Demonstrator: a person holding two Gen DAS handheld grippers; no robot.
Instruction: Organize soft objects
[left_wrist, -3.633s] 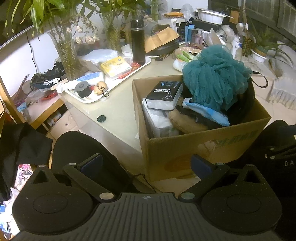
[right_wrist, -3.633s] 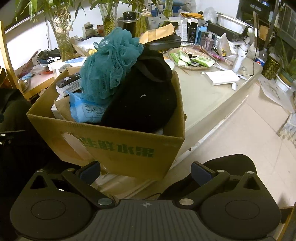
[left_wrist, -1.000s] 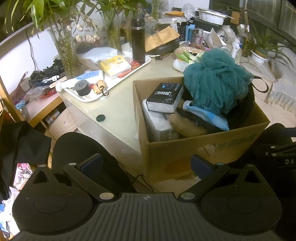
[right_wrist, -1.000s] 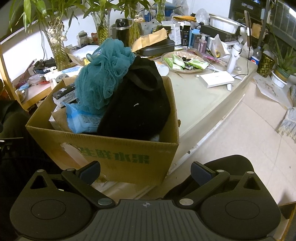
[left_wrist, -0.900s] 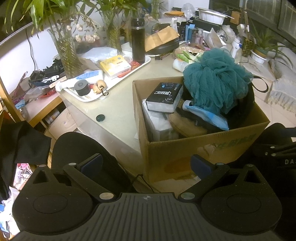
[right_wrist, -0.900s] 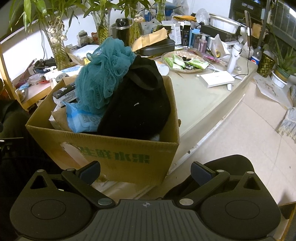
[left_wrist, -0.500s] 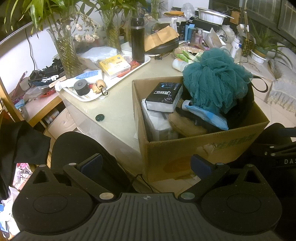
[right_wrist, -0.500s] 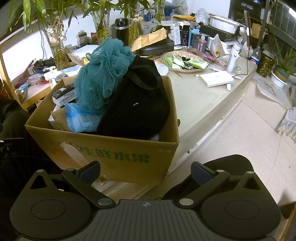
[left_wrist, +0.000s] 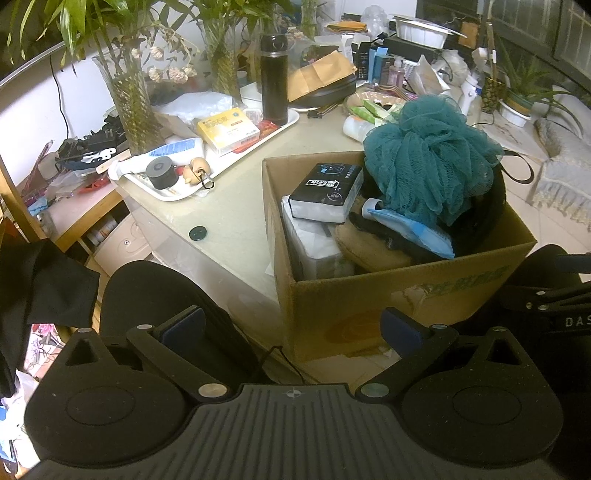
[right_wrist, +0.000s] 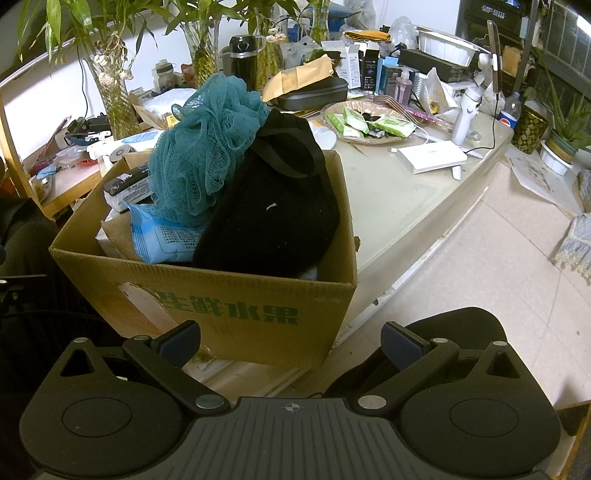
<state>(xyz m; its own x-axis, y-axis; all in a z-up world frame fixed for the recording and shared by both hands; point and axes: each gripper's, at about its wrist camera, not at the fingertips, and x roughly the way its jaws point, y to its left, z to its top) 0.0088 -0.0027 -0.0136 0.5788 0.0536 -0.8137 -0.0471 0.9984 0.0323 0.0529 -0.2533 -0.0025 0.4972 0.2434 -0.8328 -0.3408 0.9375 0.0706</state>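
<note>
A cardboard box (left_wrist: 373, 299) (right_wrist: 207, 291) stands at the near edge of a pale table, packed full. On top lies a teal mesh bath pouf (left_wrist: 428, 155) (right_wrist: 207, 147) leaning on a black cloth bag (right_wrist: 269, 214) (left_wrist: 487, 206). A blue wipes pack (right_wrist: 162, 240) (left_wrist: 413, 229), a black tissue pack (left_wrist: 327, 192) and a tan cloth (left_wrist: 365, 247) fill the rest. My left gripper (left_wrist: 291, 326) is open, in front of the box's left corner. My right gripper (right_wrist: 291, 336) is open too, low before the box's printed front. Neither holds anything.
A white tray (left_wrist: 221, 162) with a yellow box, black flask (left_wrist: 274, 79) and small items lies behind the box. Glass vases with plants (left_wrist: 129, 99), a basket of green packets (right_wrist: 369, 123) and a white flat box (right_wrist: 430, 155) crowd the table. Tiled floor (right_wrist: 480, 280) lies right.
Both views have barely shifted; the box and its contents stay put and both grippers remain open.
</note>
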